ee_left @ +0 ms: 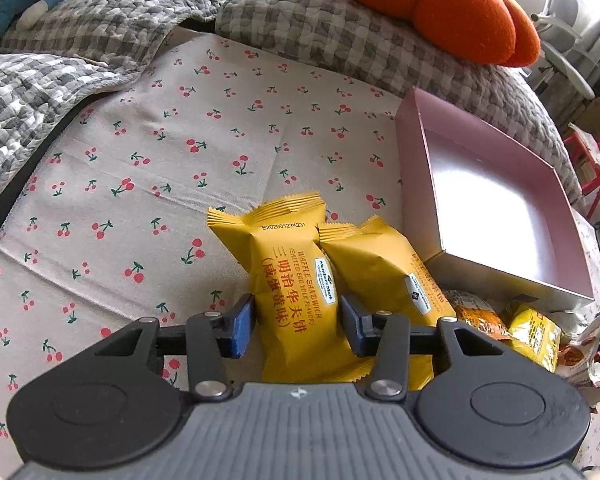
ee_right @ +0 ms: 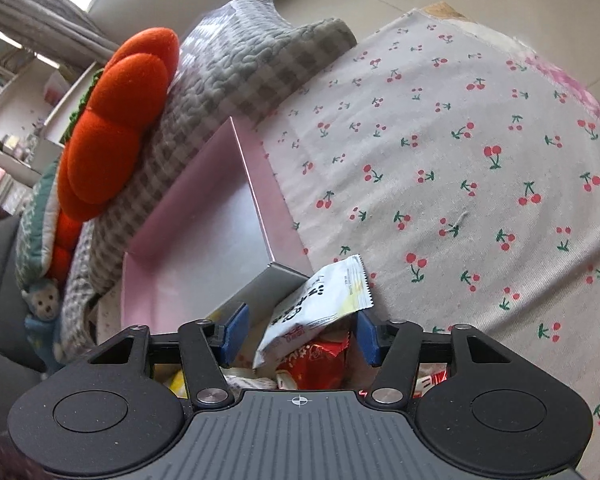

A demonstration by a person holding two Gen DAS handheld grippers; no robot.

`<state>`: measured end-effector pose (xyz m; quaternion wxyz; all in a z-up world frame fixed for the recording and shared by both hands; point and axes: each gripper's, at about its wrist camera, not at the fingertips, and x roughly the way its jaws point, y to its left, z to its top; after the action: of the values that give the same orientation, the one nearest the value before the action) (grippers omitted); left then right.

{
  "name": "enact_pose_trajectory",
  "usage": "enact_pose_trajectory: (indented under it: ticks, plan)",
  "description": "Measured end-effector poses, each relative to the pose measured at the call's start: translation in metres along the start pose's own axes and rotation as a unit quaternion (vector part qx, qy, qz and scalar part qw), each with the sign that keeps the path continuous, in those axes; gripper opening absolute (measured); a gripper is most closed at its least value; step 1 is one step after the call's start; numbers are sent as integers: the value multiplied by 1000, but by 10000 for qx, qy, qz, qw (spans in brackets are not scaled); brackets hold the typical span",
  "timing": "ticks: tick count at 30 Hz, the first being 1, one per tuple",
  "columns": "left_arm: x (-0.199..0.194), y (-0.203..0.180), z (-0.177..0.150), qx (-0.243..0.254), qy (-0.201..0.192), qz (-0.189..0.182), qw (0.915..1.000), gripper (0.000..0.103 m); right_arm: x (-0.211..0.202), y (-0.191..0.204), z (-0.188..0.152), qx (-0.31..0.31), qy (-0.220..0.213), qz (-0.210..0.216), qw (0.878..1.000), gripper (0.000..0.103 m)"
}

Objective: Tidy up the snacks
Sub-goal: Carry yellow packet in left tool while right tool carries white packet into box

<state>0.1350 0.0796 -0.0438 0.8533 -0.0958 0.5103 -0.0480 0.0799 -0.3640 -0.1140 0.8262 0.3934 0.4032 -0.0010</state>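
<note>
Left wrist view showed the left gripper (ee_left: pixel 298 326) with its blue pads (ee_left: pixel 244 326) on either side of a yellow waffle sandwich packet (ee_left: pixel 296 292); whether they pressed it was unclear. A second yellow packet (ee_left: pixel 388 276) lay touching it, against the near corner of the pink box (ee_left: pixel 412 168) on the cherry-print cloth (ee_left: pixel 140 160). In the right wrist view, the right gripper (ee_right: pixel 298 334) stood apart around a white snack packet (ee_right: pixel 320 308) leaning just beside the box's corner, above a red packet (ee_right: pixel 316 364).

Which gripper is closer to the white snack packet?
Right. The right gripper has the white packet between its fingers; the left gripper straddles a yellow waffle packet.
</note>
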Motion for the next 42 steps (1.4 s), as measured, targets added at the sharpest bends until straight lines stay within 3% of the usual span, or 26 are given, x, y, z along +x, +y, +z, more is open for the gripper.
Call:
enact_pose_trajectory:
  ticks: [2,11,32,42]
  plan:
    - [0,-1,-1,36,-23,27,10000,42,5,-1,-3,-28,-35,-94,9999,38]
    - [-6,2,-1,-20,-92,38,9999,37,-3,-1,-5,-35,-300,77,9995,17]
    - [-37,7,-3,-183,-406,-251,9987,34,-47,7,2,-40,-757,359,9965,12]
    - [-60,-4,-1,-204,-731,-542,9956,34,-67,17,7,58,-881,838,9926,12]
